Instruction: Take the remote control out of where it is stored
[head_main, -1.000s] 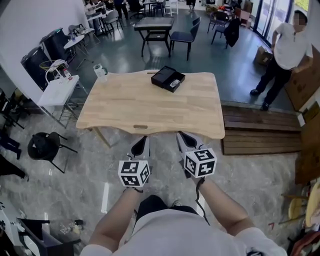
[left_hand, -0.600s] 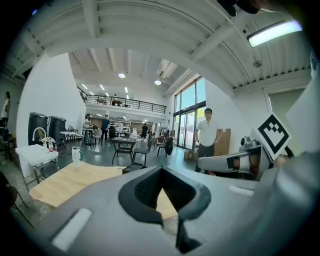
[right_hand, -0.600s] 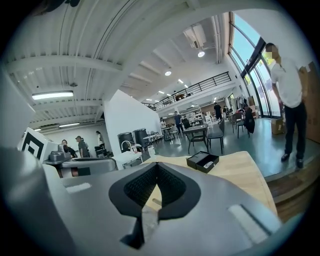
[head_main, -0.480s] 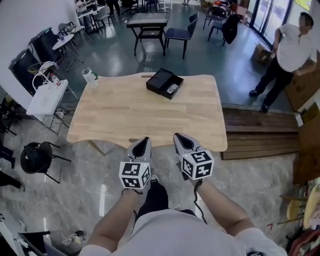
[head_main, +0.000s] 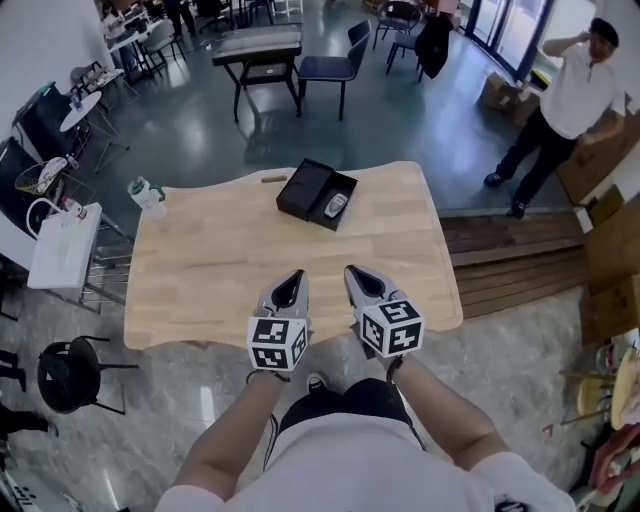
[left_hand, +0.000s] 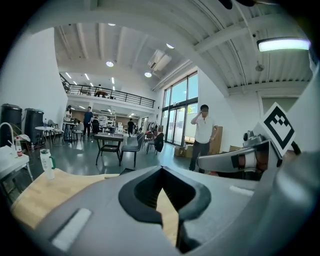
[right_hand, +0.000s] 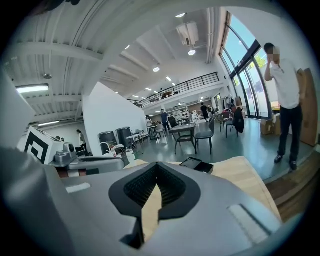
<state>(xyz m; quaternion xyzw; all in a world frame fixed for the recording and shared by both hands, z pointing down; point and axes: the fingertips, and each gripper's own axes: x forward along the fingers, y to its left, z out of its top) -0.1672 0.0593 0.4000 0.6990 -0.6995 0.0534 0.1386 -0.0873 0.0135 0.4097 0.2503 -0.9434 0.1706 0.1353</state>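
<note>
An open black box (head_main: 314, 194) lies at the far middle of the wooden table (head_main: 220, 270), and a small silver-and-black remote control (head_main: 336, 205) rests in its right half. Both grippers hover side by side over the table's near edge, well short of the box. My left gripper (head_main: 292, 276) is shut and holds nothing. Beside it, my right gripper (head_main: 356, 271) is also shut and empty. In the right gripper view the box (right_hand: 198, 164) shows beyond the closed jaws of the right gripper (right_hand: 156, 167). The left gripper (left_hand: 161, 170) points over the tabletop.
A white bottle (head_main: 148, 195) stands at the table's far left corner. A low wooden platform (head_main: 515, 262) adjoins the right side. A person (head_main: 560, 95) stands at the far right. A white side table (head_main: 60, 245) and black stool (head_main: 65, 375) are on the left; chairs and tables stand behind.
I have moved up to the table. The grippers, earlier short of its front edge, now hover over that edge, and the box is closer. Both stay shut.
</note>
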